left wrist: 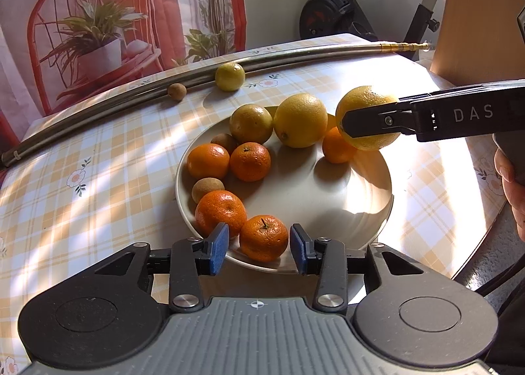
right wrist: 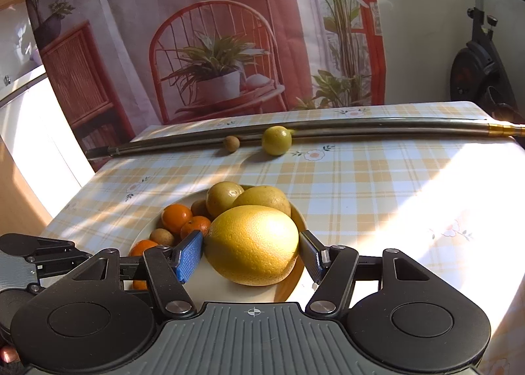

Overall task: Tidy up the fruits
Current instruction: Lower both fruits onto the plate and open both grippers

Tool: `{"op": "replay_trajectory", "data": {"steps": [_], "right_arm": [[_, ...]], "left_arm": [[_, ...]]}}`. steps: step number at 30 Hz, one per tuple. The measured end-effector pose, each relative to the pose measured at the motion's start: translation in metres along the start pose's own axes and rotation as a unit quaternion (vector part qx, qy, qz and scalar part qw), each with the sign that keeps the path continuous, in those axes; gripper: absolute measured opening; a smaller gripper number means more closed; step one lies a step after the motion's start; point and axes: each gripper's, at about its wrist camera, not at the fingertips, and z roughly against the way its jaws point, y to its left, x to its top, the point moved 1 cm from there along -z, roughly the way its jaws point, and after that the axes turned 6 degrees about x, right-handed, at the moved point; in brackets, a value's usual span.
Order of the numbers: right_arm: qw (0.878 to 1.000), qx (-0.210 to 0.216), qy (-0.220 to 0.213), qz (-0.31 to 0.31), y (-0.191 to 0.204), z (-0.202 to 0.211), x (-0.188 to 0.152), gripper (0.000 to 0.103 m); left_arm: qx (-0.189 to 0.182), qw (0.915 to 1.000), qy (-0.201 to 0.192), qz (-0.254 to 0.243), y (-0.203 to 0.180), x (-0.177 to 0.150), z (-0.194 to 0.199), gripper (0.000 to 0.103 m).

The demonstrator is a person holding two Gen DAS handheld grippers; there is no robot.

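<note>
A white plate (left wrist: 344, 197) holds several mandarins, two small brown fruits, a greenish-yellow citrus (left wrist: 251, 123) and a big yellow citrus (left wrist: 300, 120). My left gripper (left wrist: 259, 247) is open at the plate's near rim, its blue pads either side of a mandarin (left wrist: 263, 238) with a small gap on the left. My right gripper (right wrist: 250, 256) is shut on a large yellow citrus (right wrist: 252, 243), which hangs just above the plate's right side (left wrist: 364, 99) and casts a shadow on it.
A small yellow-green citrus (left wrist: 229, 77) and a small brown fruit (left wrist: 177, 92) lie on the checked tablecloth against a long metal tube (left wrist: 98, 109). A wooden panel (left wrist: 475, 13) and an exercise bike (left wrist: 331, 10) stand behind. A person's hand (left wrist: 512, 184) holds the right gripper.
</note>
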Motion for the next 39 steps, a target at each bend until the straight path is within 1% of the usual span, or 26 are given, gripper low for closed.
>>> {"op": "replay_trajectory", "data": {"steps": [5,7,9,11,16,19,24,31,36,39], "right_arm": [[1.000,0.019,0.016,0.013,0.009,-0.003,-0.001,0.059],[0.999,0.024,0.024,0.017,0.012,-0.005,-0.002,0.059],[0.999,0.028,0.033,0.016,0.013,-0.007,-0.004,0.059],[0.999,0.029,0.040,0.015,0.014,-0.010,-0.005,0.059],[0.998,0.033,0.054,0.015,0.015,-0.013,-0.008,0.059],[0.997,0.036,0.064,0.011,0.017,-0.016,-0.012,0.060],[0.996,0.049,0.078,0.000,0.018,-0.020,-0.018,0.059],[0.995,0.053,0.083,0.006,0.022,-0.021,-0.019,0.060],[0.993,0.070,0.091,0.005,0.026,-0.024,-0.022,0.060],[0.993,0.075,0.096,0.007,0.028,-0.028,-0.022,0.060]], "left_arm": [[0.007,0.9997,-0.019,0.015,0.005,0.002,0.008,0.045],[0.012,0.9991,-0.035,0.021,0.007,0.003,0.013,0.052],[0.026,0.9980,-0.050,0.028,0.010,0.004,0.019,0.054],[0.040,0.9970,-0.055,0.037,0.013,0.005,0.021,0.054],[0.056,0.9929,-0.055,0.090,0.029,0.005,0.023,0.054],[0.063,0.9910,-0.055,0.105,0.034,0.004,0.026,0.054],[0.061,0.9909,-0.046,0.111,0.035,0.001,0.023,0.055],[0.060,0.9905,-0.039,0.117,0.035,-0.003,0.022,0.055],[0.059,0.9912,-0.038,0.112,0.032,-0.004,0.023,0.055],[0.063,0.9903,-0.036,0.119,0.035,-0.005,0.023,0.055]]}}
